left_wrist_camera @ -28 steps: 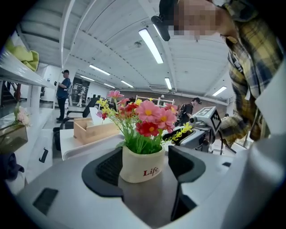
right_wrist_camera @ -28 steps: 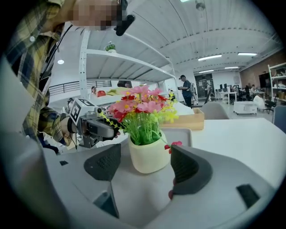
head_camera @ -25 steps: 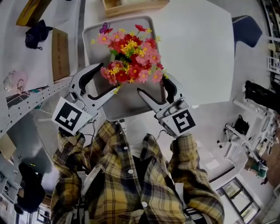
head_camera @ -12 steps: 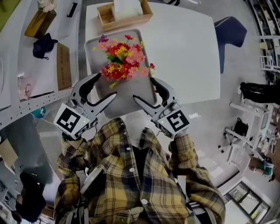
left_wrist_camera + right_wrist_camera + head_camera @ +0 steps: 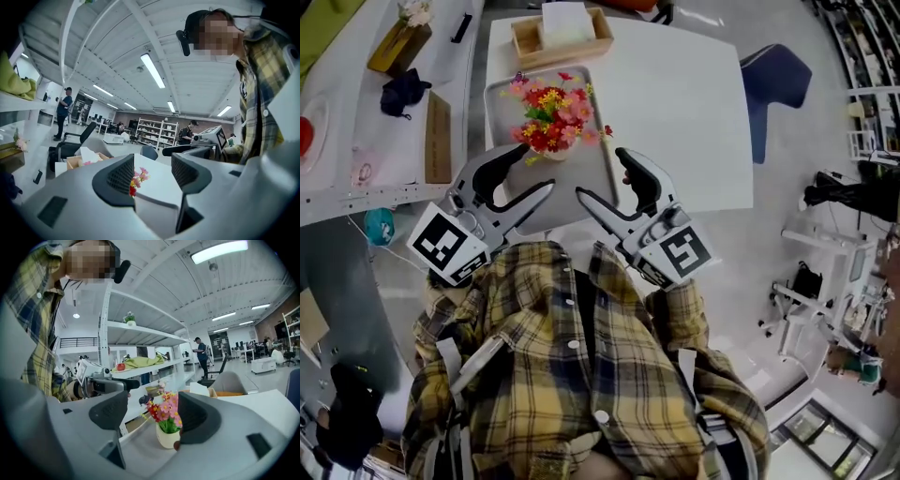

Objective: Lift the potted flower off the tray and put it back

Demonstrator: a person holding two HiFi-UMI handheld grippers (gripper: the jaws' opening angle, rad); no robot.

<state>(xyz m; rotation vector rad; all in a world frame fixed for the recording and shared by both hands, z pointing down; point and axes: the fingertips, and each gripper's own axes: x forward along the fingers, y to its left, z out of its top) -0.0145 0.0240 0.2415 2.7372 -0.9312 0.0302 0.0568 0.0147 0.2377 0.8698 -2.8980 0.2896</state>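
Note:
The potted flower (image 5: pixel 548 117), pink, red and yellow blooms in a cream pot (image 5: pixel 167 436), stands upright on the grey tray (image 5: pixel 577 173) on the white table. Both grippers hang raised in front of the person's chest, short of the plant and apart from it. My left gripper (image 5: pixel 534 167) is left of the tray's near end; its jaws are closing with nothing between them, and the blooms (image 5: pixel 136 180) only show far behind the gap. My right gripper (image 5: pixel 599 173) is open and empty; the plant (image 5: pixel 164 412) shows beyond its jaws.
A wooden box with tissues (image 5: pixel 562 33) sits behind the tray. A blue chair (image 5: pixel 773 80) stands to the table's right. The shelf (image 5: pixel 384 150) on the left holds a dark cloth (image 5: pixel 401 94) and a wooden board (image 5: pixel 438 136). People stand far off in the hall.
Both grippers have risen and drawn back from the flower toward the person. The pot stays on the tray and now looks smaller and farther off.

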